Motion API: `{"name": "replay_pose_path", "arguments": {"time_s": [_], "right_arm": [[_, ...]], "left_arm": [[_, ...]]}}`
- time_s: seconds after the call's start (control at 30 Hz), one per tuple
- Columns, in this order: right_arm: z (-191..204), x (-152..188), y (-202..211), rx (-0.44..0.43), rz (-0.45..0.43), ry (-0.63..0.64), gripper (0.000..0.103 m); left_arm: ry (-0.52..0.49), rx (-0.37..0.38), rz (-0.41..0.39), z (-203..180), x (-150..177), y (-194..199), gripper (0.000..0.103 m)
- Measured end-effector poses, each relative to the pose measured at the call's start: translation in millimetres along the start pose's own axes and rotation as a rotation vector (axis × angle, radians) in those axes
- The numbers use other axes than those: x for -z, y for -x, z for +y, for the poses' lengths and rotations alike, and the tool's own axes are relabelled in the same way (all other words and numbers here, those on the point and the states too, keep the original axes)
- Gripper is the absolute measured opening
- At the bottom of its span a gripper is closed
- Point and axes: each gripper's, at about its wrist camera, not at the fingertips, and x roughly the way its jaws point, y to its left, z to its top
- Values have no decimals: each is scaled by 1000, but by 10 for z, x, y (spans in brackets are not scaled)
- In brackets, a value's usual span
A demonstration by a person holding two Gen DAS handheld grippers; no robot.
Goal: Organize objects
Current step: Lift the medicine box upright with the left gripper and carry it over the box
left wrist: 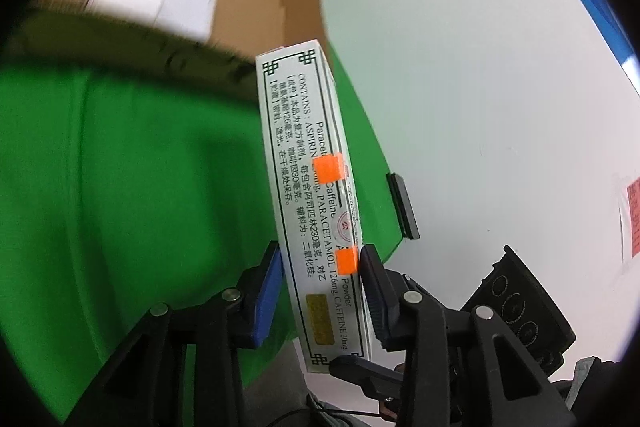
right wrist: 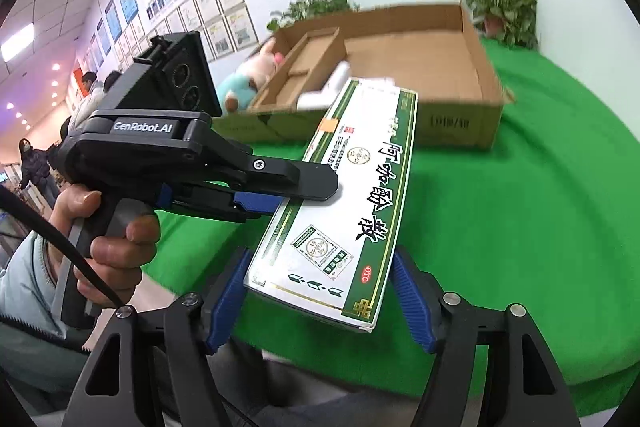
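Note:
A long white and green medicine box point(right wrist: 344, 211) hangs above the green cloth point(right wrist: 520, 207), with both grippers on it. My right gripper point(right wrist: 320, 253) has its blue pads against the box's two long edges at the near end, shut on it. From the left, my left gripper point(right wrist: 308, 193) clamps the box's top and bottom faces at mid-length. In the left wrist view the box point(left wrist: 308, 167) stands on edge between the left gripper's point(left wrist: 320, 251) pads. An open cardboard box point(right wrist: 460, 127) lies beyond, with white items point(right wrist: 336, 79) inside.
A plush toy point(right wrist: 248, 79) lies against the cardboard box's left wall. Potted plants point(right wrist: 500, 3) stand behind it. A hand point(right wrist: 116, 239) grips the left gripper's handle. Bare white tabletop point(left wrist: 480, 67) lies right of the cloth point(left wrist: 120, 167). People point(right wrist: 36, 159) stand far left.

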Motion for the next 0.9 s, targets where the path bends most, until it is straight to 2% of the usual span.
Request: {"name": "replay_pose_path", "arguments": {"time_s": [0.27, 0.33, 0.43, 0.53, 0.63, 0.83, 0.9], "right_arm": [[5, -688, 221, 52, -192, 64, 65], [-9, -888, 248, 58, -230, 87, 65], [-64, -1184, 264, 60, -275, 118, 65], [-160, -1491, 249, 52, -300, 130, 65], [-240, -1770, 223, 50, -319, 138, 65], [-392, -2217, 68, 32, -322, 131, 65], [-440, -2364, -20, 21, -312, 116, 65]], "left_arm": [[-266, -54, -127, -747, -740, 280, 35], [-315, -69, -151, -891, -874, 290, 35], [-389, -106, -190, -1000, -1237, 520, 35], [-430, -134, -216, -1116, -1578, 583, 34], [-450, -144, -233, -1376, -1640, 466, 34], [-452, -151, -247, -1468, -2130, 714, 34], [-450, -158, -250, -1550, -2022, 860, 34]]}}
